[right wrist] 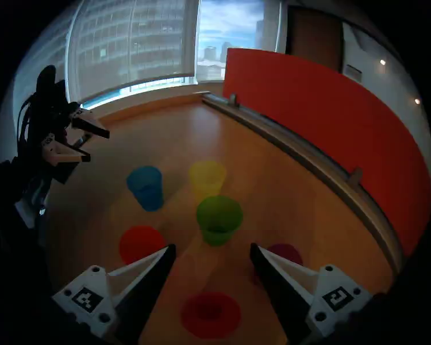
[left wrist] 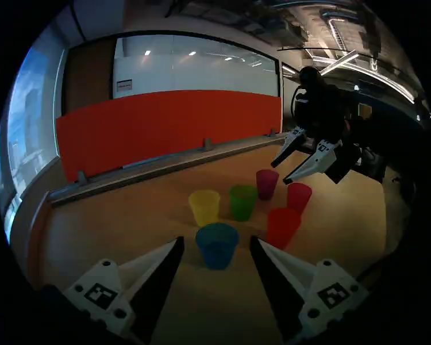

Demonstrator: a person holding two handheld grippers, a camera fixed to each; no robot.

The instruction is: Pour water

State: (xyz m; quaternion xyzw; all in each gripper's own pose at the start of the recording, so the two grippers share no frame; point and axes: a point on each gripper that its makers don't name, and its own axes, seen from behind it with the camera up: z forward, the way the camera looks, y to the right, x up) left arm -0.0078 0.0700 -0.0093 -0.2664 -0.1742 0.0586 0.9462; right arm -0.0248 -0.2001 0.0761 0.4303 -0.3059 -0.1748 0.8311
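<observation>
Surface [left wrist: 129, 224]: orange-brown wood, carrying six plastic cups standing upright in a loose cluster.
Blue cup [left wrist: 216, 246]: nearest the left gripper, seen in the gap between its fingertips; no contact visible.
Yellow cup [left wrist: 204, 207]: just behind the blue cup, beside the green cup [left wrist: 242, 202].
Purple cup [left wrist: 267, 184]: at the far side of the cluster in the left gripper view, under the right gripper.
Red cup A [left wrist: 283, 227]: just beside the blue cup.
Red cup B [left wrist: 299, 197]: behind red cup A, near the purple cup.
Cup contents: cannot be told.
Left gripper [left wrist: 216, 238]: low and level with the cups, fingers spread wide, holding nothing.
Right gripper [right wrist: 211, 247]: raised above the surface and angled downward, fingers spread wide and holding nothing; the green cup lies ahead between them.
Red panel [left wrist: 169, 129]: upright along the far edge of the surface.
Window [right wrist: 135, 46]: behind the left gripper in the right gripper view.
</observation>
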